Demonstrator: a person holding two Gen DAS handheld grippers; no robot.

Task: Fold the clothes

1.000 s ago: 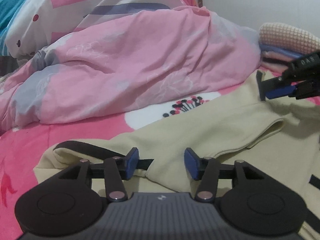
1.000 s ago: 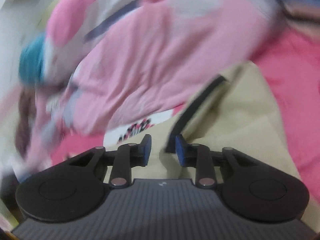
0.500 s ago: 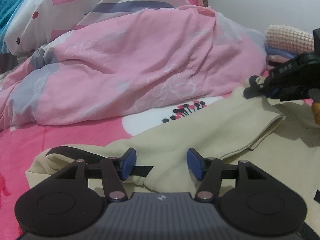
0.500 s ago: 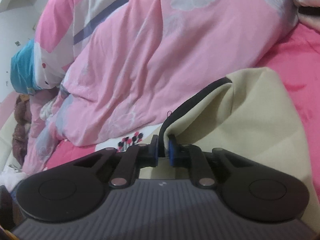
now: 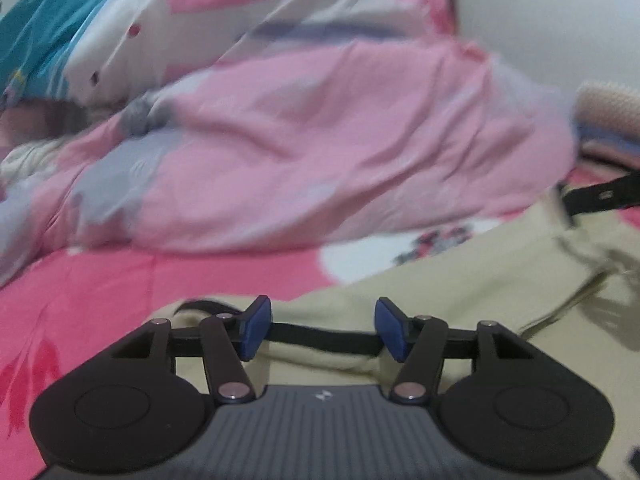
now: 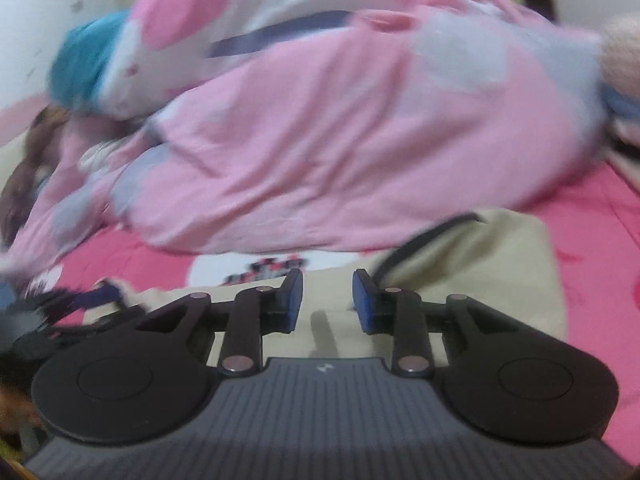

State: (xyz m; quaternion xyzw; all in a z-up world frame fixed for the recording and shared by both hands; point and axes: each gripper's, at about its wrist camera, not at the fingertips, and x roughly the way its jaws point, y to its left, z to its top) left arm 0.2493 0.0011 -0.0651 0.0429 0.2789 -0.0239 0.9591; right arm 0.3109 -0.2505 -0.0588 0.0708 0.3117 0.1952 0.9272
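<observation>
Fold looks barely begun: beige garment (image 5: 460,280) lying on the pink bed sheet (image 5: 100,280), near its front edge, one flap turned over, more folds left. Left gripper (image 5: 322,330) angled down, jaws wide and empty. Right gripper (image 6: 327,300) tilted down, just been opening, nothing between.

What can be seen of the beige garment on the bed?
The beige garment is a soft, pale khaki piece of clothing with black trim along one edge and a folded layer toward the right of the left wrist view. It lies spread, slightly rumpled, on the pink bedsheet, just in front of the heaped pink duvet. In the right wrist view a lifted corner with a black band stands up. Neither gripper's fingers press on it; both views are blurred.
</observation>
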